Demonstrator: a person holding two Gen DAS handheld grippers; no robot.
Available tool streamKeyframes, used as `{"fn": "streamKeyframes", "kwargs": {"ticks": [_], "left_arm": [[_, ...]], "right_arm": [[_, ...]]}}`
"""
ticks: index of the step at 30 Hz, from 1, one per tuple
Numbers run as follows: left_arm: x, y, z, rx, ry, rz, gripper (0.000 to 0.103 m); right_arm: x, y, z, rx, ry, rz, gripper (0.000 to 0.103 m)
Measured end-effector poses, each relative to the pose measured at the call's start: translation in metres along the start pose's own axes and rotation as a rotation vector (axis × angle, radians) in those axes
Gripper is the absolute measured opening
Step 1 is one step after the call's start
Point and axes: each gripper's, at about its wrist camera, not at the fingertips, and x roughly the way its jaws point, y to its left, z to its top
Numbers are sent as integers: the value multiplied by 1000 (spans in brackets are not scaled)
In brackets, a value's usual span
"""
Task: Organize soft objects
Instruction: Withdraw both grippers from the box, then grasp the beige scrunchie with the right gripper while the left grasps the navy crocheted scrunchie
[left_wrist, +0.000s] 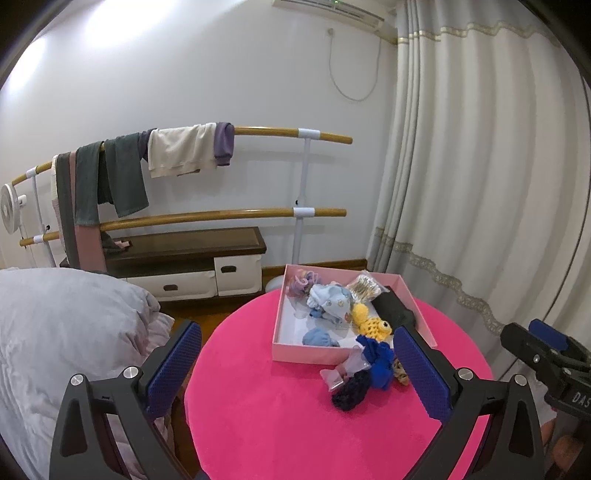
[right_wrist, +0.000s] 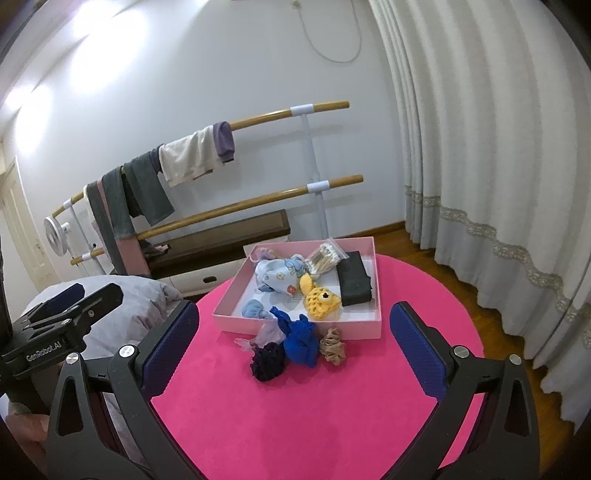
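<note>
Both the left gripper (left_wrist: 295, 365) and right gripper (right_wrist: 295, 347) hung wide open and empty above the pink counter (right_wrist: 295, 413). The blue fabric bundle (right_wrist: 301, 339) lay just before the pink box (right_wrist: 295, 326): light, squashy, probably best pinched across its bunched middle.

Black pouch (left_wrist: 393, 312) partly behind left tongs' finger (left_wrist: 421, 373); fan (left_wrist: 7, 208) cut by frame edge.

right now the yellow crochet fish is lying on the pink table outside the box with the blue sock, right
Not quite. The yellow crochet fish lies inside the pink box, beside the black cloth. The blue sock is the one outside, on the pink table in front of the box. The right wrist view shows it plainly.
</note>
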Motion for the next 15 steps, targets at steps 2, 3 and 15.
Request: {"fn": "streamKeyframes", "kwargs": {"ticks": [2,3,15], "left_arm": [[1,2,-1,-2,12,-2,103],[2,2,-1,-3,18,0,103],[27,2,-9,4,118,-6,103]], "right_arm": [[2,-2,-1,2,7,-5,103],[4,-3,-2,4,12,-7,103],[40,-31,-18,5,120,-73,103]]}}
